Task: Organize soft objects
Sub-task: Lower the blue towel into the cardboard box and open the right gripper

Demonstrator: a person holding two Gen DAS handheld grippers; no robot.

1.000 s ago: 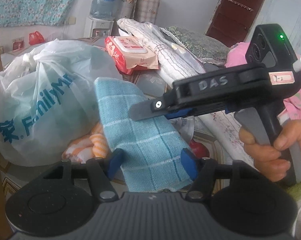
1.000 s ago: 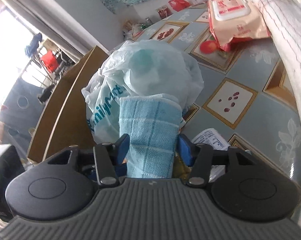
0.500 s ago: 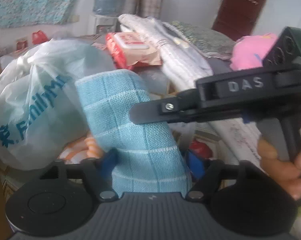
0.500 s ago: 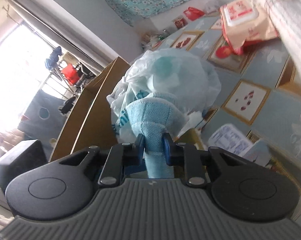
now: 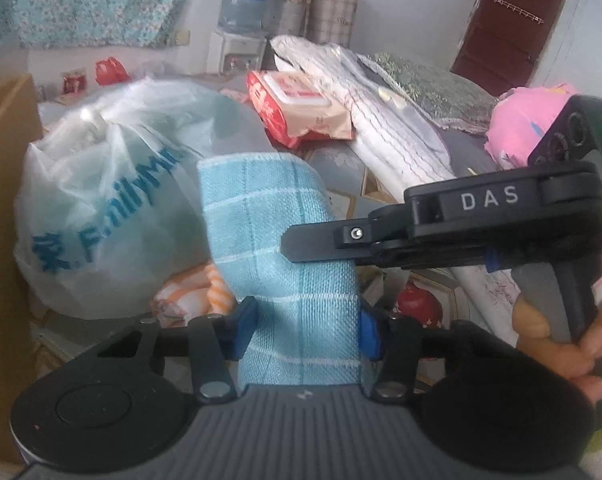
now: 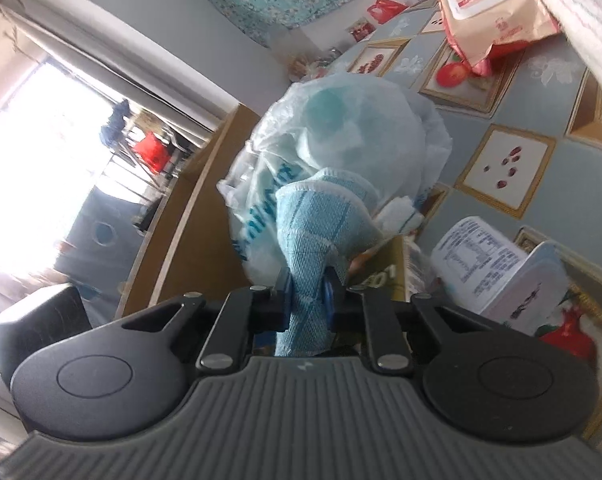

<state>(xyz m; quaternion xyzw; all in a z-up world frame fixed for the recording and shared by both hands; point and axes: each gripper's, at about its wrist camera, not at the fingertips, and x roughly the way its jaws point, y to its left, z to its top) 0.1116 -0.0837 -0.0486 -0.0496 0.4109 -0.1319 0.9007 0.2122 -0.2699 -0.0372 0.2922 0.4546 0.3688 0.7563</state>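
In the left wrist view the left gripper sits at lower centre, its jaws closing about the lower end of a light-blue checked woven towel; the blue pads lie against the cloth's two edges. The towel's long axis runs upward from between the jaws toward the middle of the frame, leaning slightly left, and its top end folds over out of sight. From the right edge the black right gripper reaches in level across the towel's middle, a hand on its handle at lower right.

In the right wrist view the right gripper is nearly closed, the jaws closing further, with the towel bunched narrow between its pads and flaring wider above them toward frame centre.

Behind the towel stands a translucent white plastic bag with blue lettering, at centre left. An orange-and-white striped cloth lies at the bag's foot. Further up, a red-and-white wipes pack rests on the patterned tabletop, beside a white quilted bundle.
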